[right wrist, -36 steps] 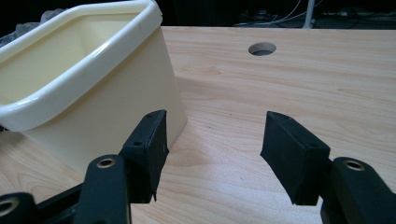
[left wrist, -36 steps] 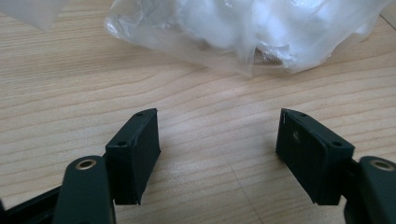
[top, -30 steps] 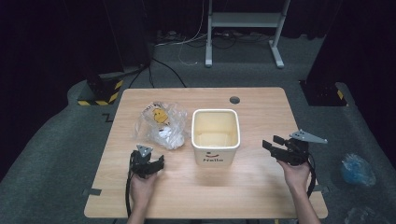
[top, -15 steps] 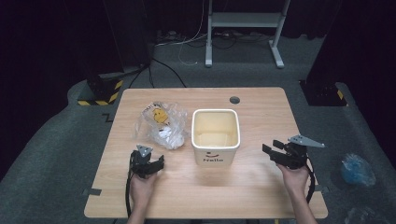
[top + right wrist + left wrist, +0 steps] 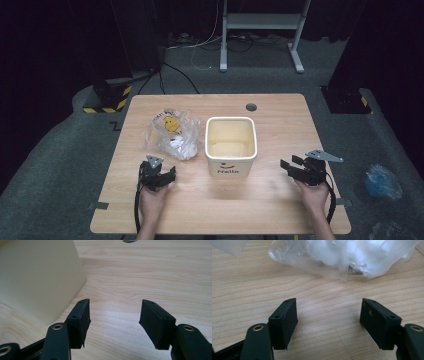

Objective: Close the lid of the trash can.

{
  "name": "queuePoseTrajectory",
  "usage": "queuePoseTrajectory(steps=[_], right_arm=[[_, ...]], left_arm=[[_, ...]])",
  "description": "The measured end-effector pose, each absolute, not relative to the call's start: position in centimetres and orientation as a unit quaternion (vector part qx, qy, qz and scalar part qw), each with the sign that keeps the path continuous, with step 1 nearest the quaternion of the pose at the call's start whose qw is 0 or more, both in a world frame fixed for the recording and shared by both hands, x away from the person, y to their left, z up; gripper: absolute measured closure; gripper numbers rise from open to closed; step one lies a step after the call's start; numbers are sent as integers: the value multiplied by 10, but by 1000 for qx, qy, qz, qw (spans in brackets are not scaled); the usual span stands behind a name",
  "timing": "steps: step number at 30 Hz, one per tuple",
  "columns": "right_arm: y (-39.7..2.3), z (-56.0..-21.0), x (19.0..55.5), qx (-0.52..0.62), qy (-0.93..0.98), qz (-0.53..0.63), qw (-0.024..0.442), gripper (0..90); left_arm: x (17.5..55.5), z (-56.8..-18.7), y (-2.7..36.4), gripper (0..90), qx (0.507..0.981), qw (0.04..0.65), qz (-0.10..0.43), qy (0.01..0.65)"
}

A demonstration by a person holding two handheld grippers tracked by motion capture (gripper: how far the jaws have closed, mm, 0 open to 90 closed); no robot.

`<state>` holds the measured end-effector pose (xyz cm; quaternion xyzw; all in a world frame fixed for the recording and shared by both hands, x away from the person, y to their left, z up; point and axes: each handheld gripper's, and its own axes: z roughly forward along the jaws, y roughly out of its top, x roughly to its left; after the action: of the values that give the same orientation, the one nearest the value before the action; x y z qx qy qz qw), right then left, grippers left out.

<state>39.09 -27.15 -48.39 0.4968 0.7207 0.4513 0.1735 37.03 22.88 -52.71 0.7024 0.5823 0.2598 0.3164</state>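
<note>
Plainly, "Hello" is printed under a smiley on the cream bin (image 5: 231,145) at frame centre, with the yellow-smiley plastic bag (image 5: 172,134) just left of it. Left gripper (image 5: 161,176), below the bag, and right gripper (image 5: 295,170), at lower right, both gape empty. Since the earlier frame the right one has sunk toward the table (image 5: 280,210).

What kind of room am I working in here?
Likely a lab or recording studio: a lone wooden table on grey carpet, black curtains around it, hazard-striped stand bases and loose cables on the floor.

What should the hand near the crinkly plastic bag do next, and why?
Probably ease the left gripper forward to the plastic bag. Its jaws stand open with nothing between them, the bag lies just ahead on the table, and the cream bin beside it looks empty.
</note>
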Motion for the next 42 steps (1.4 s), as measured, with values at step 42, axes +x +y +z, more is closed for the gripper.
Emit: queuePoseTrajectory(steps=[42], right_arm=[[-260,-511,414,508,746,360,238,400]], left_arm=[[370,-527,229,301,702,316,260,582]])
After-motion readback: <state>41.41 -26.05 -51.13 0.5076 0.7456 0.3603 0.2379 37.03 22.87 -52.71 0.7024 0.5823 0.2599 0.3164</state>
